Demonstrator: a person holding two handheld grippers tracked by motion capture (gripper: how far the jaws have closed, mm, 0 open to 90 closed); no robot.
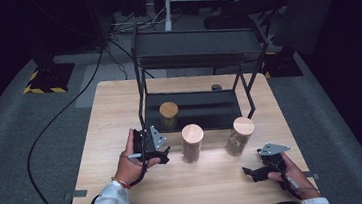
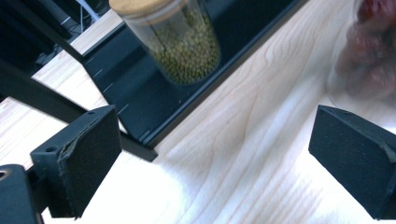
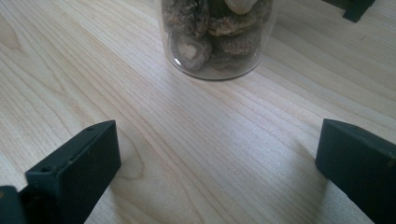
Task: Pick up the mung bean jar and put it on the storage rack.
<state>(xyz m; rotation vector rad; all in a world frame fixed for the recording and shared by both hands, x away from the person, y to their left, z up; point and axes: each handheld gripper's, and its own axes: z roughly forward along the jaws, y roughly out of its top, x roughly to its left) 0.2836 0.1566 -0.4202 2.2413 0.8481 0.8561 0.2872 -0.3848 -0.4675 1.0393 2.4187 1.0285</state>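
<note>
Your left gripper point(image 1: 163, 155) sits near the front left corner of the black rack point(image 1: 191, 48), its jaws wide apart with nothing between them; in the left gripper view point(image 2: 212, 154) bare wood lies between the jaws and the rack's lower tray edge point(image 2: 140, 93) crosses just ahead. Your right gripper point(image 1: 252, 171) rests low near the table's point(image 1: 119, 103) right front, jaws likewise spread and holding nothing. The jar of green beans point(image 1: 168, 114) stands on the rack's lower tray, upright under a wooden lid, and the left gripper view shows the small green beans point(image 2: 187, 51) that the high view blurs. The middle jar point(image 1: 192, 142) stands on the table just right of your left gripper, its reddish contents blurred. The jar of mushrooms point(image 1: 238, 135) stands ahead of your right gripper, well apart from it; the right gripper view point(image 3: 217, 158) shows dried mushrooms point(image 3: 215, 32) packed inside.
</note>
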